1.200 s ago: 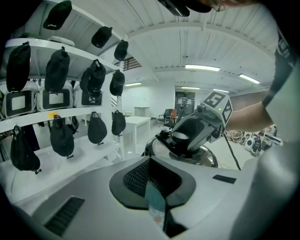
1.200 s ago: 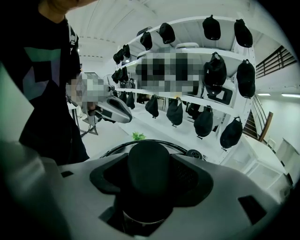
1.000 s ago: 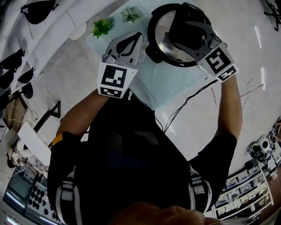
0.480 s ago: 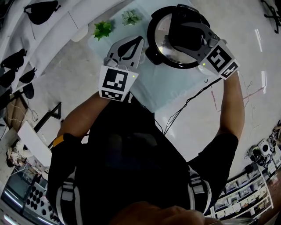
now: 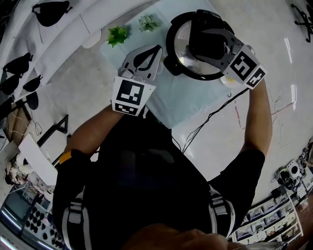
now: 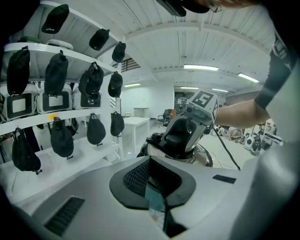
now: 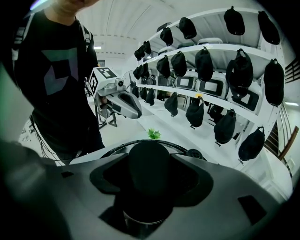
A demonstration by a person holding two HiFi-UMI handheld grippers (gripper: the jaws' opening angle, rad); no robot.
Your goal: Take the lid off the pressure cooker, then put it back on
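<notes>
The pressure cooker [image 5: 169, 46] stands on a pale blue mat [image 5: 190, 100], with its shiny steel lid [image 5: 183, 54] on top. My right gripper [image 5: 208, 39] is over the lid, shut on the lid's black knob [image 7: 149, 161], which fills the space between the jaws. The lid's rim [image 7: 112, 149] curves behind the knob. My left gripper [image 5: 155, 51] hovers just left of the cooker, with its jaws together and nothing in them. From the left gripper view the right gripper [image 6: 180, 136] sits on the cooker lid [image 6: 204, 158]. The right gripper view shows the left gripper [image 7: 124, 104] in the air beyond the pot.
Two small green plants [image 5: 117, 34] [image 5: 148, 22] stand at the mat's far edge. A black cable [image 5: 210, 114] runs off the table's near right side. Shelves with several black caps [image 5: 49, 10] line the left side.
My right gripper has turned a little on the knob, so its marker cube sits slightly higher in the head view. The lid stays on the cooker. The left gripper has barely moved.
</notes>
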